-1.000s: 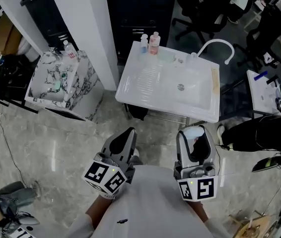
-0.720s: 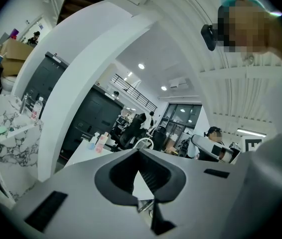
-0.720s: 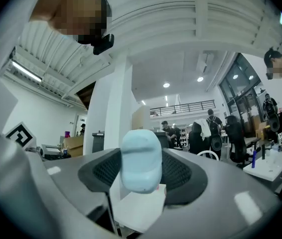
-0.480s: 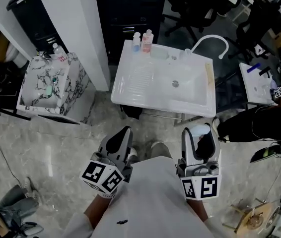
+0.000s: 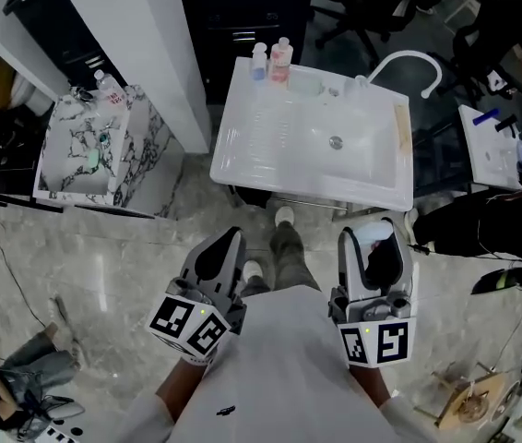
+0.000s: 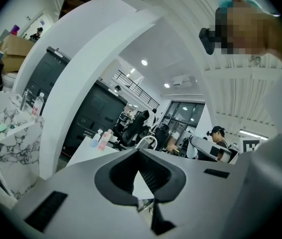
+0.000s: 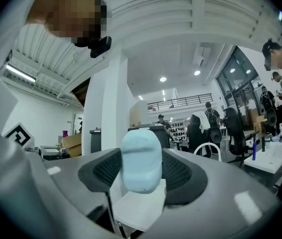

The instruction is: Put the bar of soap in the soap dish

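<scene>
Right gripper: the right gripper had its jaws clamped on the bar of soap, a pale blue rounded bar gripped by its two sides.
Soap's axis: in the right gripper view the bar stood taller than wide, its upper end rising clear above the jaws.
Left gripper: the left gripper had its jaws together with nothing between them; it was held low by the person's chest in the head view.
Soap's place: in the air, held close to the body, over the marble floor and short of the sink unit.
Soap dish: a small pale greenish oval sat on the sink's back ledge, just beside the two bottles and left of the white faucet. I took it for the dish, though it was too small to be sure.
Key relation: the dish lay ahead of the right gripper and somewhat to its left, well apart, across the whole basin.
Nearer hand: the dish sat roughly between the two grippers' lines, but only the right one carried the bar.
Next move, as judged: step up to the sink, reach over the basin to the back ledge, and lay the bar flat.
Risk: a smooth, rounded bar could slip if tilted.
</scene>
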The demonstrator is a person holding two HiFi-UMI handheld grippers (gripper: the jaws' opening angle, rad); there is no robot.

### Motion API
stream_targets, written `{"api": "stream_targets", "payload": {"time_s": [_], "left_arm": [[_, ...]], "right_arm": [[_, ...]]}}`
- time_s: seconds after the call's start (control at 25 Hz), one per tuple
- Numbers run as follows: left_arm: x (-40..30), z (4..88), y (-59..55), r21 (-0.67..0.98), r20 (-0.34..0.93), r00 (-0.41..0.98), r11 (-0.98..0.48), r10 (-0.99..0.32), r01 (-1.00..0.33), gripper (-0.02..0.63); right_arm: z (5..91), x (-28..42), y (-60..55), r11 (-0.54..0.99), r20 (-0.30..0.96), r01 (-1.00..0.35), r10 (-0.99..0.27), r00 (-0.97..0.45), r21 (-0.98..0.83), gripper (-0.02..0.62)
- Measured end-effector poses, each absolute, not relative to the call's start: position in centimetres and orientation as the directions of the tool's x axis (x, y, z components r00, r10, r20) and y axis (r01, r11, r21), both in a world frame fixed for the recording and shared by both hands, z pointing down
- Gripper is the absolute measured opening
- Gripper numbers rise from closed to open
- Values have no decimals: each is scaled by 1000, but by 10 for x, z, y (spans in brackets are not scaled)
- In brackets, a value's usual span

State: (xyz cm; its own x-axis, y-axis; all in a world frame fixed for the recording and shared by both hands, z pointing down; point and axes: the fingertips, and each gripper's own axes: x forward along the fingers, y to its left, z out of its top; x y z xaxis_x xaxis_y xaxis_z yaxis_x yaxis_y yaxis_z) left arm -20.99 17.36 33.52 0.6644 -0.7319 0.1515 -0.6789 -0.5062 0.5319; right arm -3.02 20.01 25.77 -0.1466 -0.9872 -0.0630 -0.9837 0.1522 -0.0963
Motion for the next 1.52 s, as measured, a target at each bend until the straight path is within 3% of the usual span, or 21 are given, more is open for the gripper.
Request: {"api": "stream_targets", "payload": {"time_s": [0.88,1.52], "left_arm": [[-156,309,45,502,155,665,-521,-731,-690,0],[-89,296,-52,437,169,565,-452,-808,-778,0]], "right_arm": [[251,18,56,184,-79,-974,-981,-175,-133,272],[265,83,-65,319,-91,-932,-947,-308,-169,272]]}}
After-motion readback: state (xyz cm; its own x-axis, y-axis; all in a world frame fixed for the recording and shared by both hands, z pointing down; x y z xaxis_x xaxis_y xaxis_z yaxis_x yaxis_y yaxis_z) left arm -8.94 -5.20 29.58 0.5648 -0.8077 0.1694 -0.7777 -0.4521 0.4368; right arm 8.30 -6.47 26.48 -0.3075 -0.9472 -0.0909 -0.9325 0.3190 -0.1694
